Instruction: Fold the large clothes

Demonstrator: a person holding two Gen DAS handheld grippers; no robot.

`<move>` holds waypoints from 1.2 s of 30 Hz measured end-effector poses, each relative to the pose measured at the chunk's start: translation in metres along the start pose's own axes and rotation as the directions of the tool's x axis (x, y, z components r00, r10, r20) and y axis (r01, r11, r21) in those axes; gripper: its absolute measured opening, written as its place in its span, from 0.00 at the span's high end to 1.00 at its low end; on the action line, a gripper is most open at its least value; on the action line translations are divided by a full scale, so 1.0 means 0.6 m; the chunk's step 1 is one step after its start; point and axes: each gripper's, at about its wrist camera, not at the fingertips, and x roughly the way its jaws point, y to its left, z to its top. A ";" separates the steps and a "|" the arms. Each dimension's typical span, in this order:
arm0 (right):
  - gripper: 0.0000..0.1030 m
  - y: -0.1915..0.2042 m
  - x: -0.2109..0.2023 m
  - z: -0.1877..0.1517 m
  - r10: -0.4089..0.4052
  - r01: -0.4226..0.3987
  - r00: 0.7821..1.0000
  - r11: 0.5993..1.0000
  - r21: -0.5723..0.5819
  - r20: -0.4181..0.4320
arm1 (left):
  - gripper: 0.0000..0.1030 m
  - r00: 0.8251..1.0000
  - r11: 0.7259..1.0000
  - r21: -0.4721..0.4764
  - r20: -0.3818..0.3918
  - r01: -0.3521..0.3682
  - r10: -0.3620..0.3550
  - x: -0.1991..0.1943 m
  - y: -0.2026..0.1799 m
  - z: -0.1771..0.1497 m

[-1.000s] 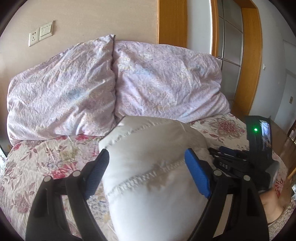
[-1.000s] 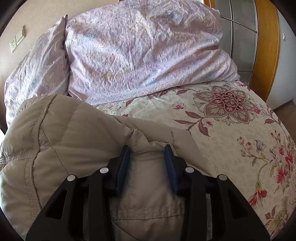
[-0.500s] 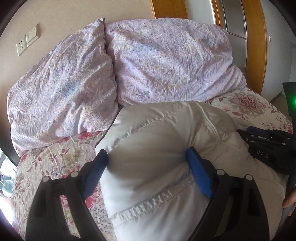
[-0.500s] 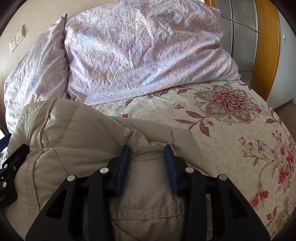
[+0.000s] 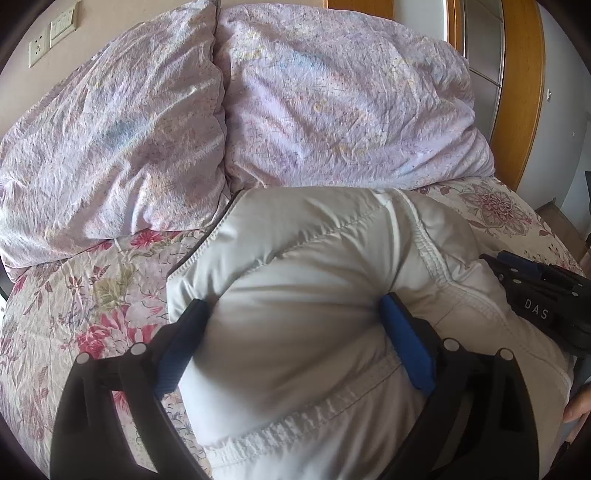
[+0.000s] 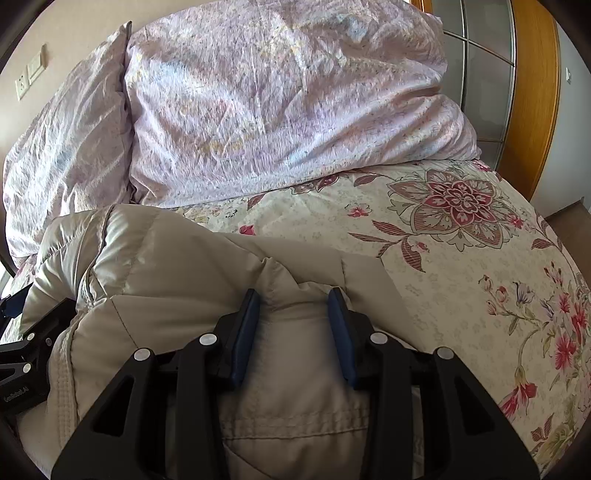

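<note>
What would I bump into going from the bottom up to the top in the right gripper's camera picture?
right gripper pinching the puffy beige jacket → flowery bedspread → big lilac pillow → wall with a light switch.

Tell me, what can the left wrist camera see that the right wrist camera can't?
Only the left wrist view shows the left gripper, its jaws opening around a puffy fold of the jacket, and a fingertip at the right edge. Only the right wrist view shows the right gripper pinching a bunched part of the jacket. Both show the jacket, two pillows, the flowery bedspread and the wall sockets.
</note>
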 end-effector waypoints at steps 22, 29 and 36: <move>0.61 0.022 -0.036 0.039 -0.027 0.027 1.000 0.998 -0.054 0.004 | 0.04 0.998 0.998 0.007 0.012 -0.064 0.064 0.000 0.000 -0.002; 0.61 0.027 -0.039 0.068 -0.028 0.030 0.999 0.999 -0.039 0.044 | 0.03 0.998 0.998 0.007 0.014 -0.069 0.069 0.000 0.000 -0.002; 0.61 -0.005 0.006 0.044 0.004 -0.004 1.000 0.998 0.062 -0.011 | 0.03 0.999 0.999 -0.003 0.010 -0.050 0.050 0.003 0.000 0.000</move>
